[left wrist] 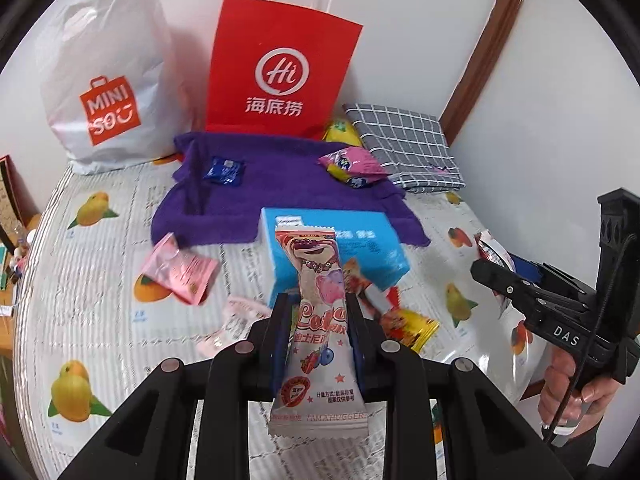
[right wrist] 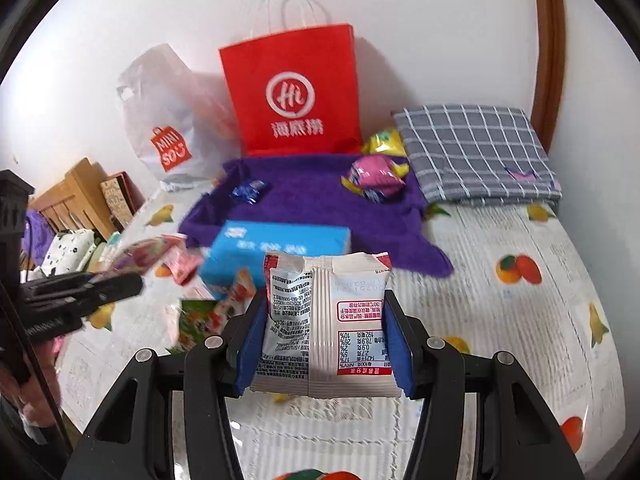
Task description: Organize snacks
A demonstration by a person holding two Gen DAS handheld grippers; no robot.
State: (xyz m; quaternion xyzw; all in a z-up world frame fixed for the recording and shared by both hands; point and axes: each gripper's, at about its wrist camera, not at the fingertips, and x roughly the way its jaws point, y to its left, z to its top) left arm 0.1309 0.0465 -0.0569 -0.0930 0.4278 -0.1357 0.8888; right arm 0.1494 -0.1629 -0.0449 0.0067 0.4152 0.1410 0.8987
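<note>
The left claw (left wrist: 318, 316) is clamped narrow on a long pink snack stick (left wrist: 316, 320) printed with a bear face, the word "Lotso", Chinese text and "I AM A HUGGER" along its lower seam; the pack stands upright between the pads, lifted clear of the worktop (left wrist: 100, 280). The right claw (right wrist: 326, 340) grips a white sachet (right wrist: 324, 320) by its 2 side edges, back panel toward the camera, showing a red-framed nutrition table with percentages and small black Chinese print too fine to read.

Below them the worktop wears a clear-covered cloth printed with oranges and mangoes. A blue box (left wrist: 340, 248) with white Chinese characters lies just ahead of the left claw, its far edge on a purple towel (left wrist: 280, 184). On the towel sit a small dark blue wrapper (left wrist: 224, 172) and a pink and yellow pack (left wrist: 352, 164). A pink packet (left wrist: 180, 268) lies left of the box, and a yellow-edged wrapper (left wrist: 408, 324) to its right.

Against the wall stand a white plastic bag (left wrist: 108, 80) marked "MINISO" in an orange square and a red paper bag (left wrist: 280, 68) bearing a white "Hi" logo over "海底捞". A grey checked cloth (left wrist: 404, 144) lies folded in the corner.
</note>
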